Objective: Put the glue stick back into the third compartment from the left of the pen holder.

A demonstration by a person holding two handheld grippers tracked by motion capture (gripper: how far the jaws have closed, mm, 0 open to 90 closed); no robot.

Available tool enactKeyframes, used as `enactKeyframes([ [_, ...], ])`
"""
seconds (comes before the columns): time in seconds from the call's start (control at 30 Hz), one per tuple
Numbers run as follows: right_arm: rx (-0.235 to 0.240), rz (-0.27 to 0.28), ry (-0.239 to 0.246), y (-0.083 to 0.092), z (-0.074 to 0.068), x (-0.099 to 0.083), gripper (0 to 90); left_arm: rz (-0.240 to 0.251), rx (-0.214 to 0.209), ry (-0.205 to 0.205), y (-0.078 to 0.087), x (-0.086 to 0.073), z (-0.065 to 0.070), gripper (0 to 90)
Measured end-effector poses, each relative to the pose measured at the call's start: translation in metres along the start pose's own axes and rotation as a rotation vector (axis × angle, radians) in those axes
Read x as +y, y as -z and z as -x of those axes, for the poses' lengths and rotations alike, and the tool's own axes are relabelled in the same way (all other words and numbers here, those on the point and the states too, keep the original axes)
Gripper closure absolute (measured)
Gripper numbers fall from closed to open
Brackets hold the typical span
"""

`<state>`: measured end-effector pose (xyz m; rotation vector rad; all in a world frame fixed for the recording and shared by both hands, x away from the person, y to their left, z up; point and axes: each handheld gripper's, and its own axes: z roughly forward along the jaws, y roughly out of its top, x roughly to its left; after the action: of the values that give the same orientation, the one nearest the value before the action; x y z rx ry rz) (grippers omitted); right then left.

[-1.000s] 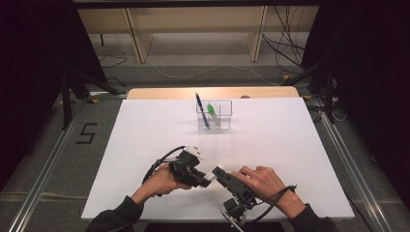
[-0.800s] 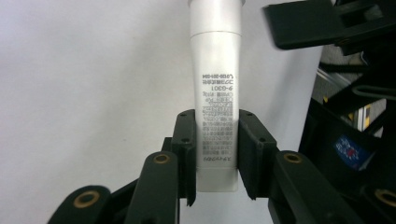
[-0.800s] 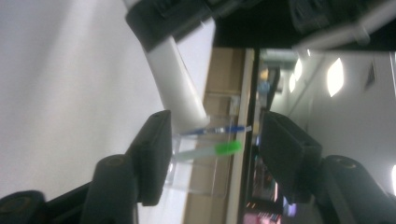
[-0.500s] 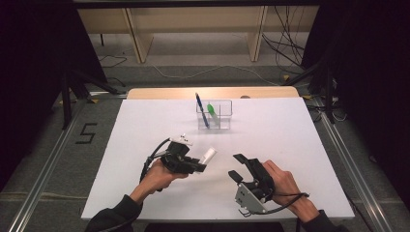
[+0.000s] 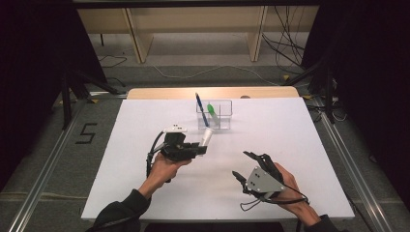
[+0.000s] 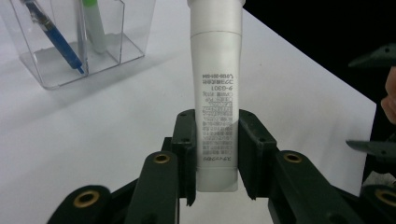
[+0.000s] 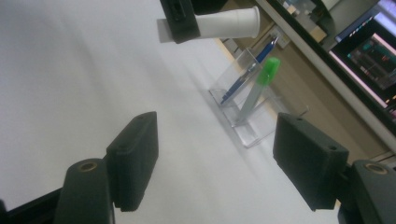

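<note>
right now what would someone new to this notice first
The white tube clamped between the left gripper's jaws, left of centre over the white table, draws the eye first. Behind it, near the far edge, a clear plastic organizer holds a blue pen and a green-capped pen in separate compartments. The right gripper, jaws open and holding nothing, sits near the front right.
</note>
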<state>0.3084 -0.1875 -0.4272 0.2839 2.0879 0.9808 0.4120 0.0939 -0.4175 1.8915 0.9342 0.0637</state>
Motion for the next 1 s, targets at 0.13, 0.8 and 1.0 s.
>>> enactKeyframes([
  [0.13,0.021,0.004,-0.095,0.005,0.004,-0.002,30.6,0.033,0.006,0.012,-0.007,0.009,0.003,70.4],
  [0.8,0.124,0.052,-0.596,0.025,0.026,-0.026,26.8,0.119,0.078,0.018,-0.047,0.058,0.003,70.3],
  [1.0,0.12,0.032,-0.585,0.023,0.024,-0.028,26.8,0.126,0.114,0.028,-0.058,0.068,-0.004,70.3],
])
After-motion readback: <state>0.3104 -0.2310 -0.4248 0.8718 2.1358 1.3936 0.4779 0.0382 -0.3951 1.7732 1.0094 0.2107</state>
